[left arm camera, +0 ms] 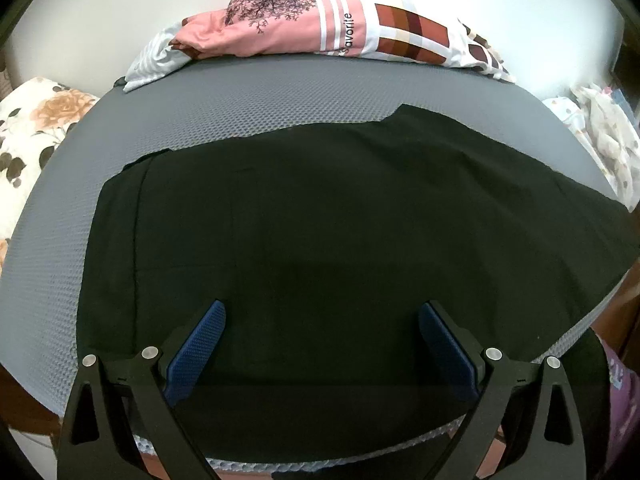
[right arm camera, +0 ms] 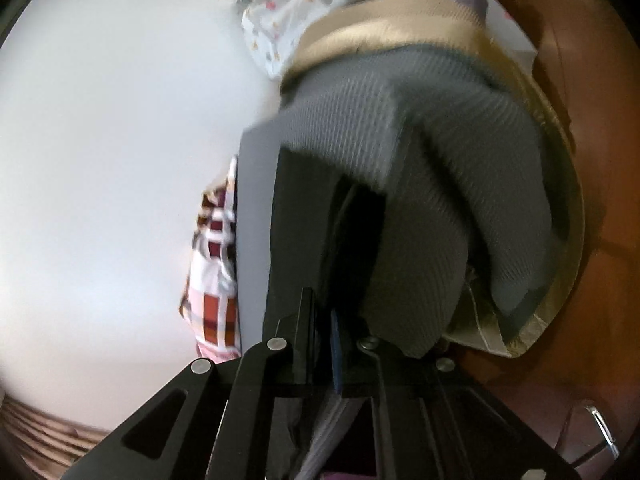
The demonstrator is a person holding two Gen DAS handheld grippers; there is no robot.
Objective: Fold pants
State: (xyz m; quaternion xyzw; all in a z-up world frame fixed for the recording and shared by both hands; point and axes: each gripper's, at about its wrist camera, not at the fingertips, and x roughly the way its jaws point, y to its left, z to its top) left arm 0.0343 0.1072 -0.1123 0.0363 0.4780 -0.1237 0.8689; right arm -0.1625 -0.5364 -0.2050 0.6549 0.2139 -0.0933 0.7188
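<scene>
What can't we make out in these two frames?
- Right wrist view: whether the right gripper pinches only the black pants or the grey mat too; motion blur and bunched fabric hide the fingertips.
- Left wrist view: the pants' right end runs past the mat edge; the open left gripper covers the near hem.

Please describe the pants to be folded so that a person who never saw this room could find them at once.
Find the grey textured mat covering the work surface, with a pink patterned cloth bundle at its far edge. The flat black fabric pants cover most of the mat, under the open left gripper. They are the only plain, unpatterned dark fabric there.
</scene>
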